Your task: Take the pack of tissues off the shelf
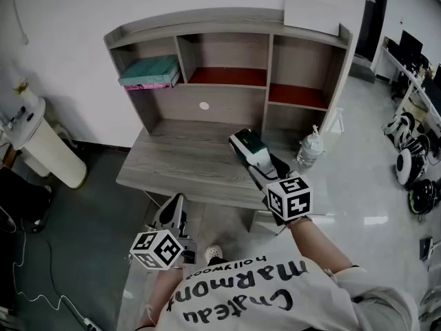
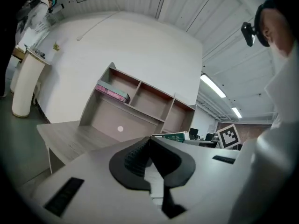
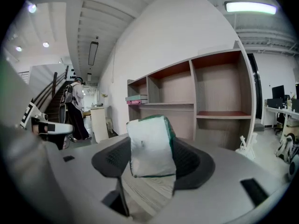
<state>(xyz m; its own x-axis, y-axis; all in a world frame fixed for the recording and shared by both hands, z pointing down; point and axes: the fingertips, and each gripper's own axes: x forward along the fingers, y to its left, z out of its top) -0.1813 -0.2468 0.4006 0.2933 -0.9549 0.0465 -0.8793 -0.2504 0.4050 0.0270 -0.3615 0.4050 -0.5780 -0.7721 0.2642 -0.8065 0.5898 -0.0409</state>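
The pack of tissues, white with green print, is clamped between the pads of my right gripper, which is shut on it. It hangs just above the grey wooden desk, in front of the shelf unit. In the right gripper view the tissue pack stands upright between the black fingers, with the shelf compartments behind it. My left gripper hangs low at the desk's front edge, shut with nothing in it. In the left gripper view its pads meet.
Teal and pink books lie in the shelf's left compartment. A white board rests on the shelf top. A plastic bottle stands at the desk's right end. A white pedestal stands left, gear on the floor right.
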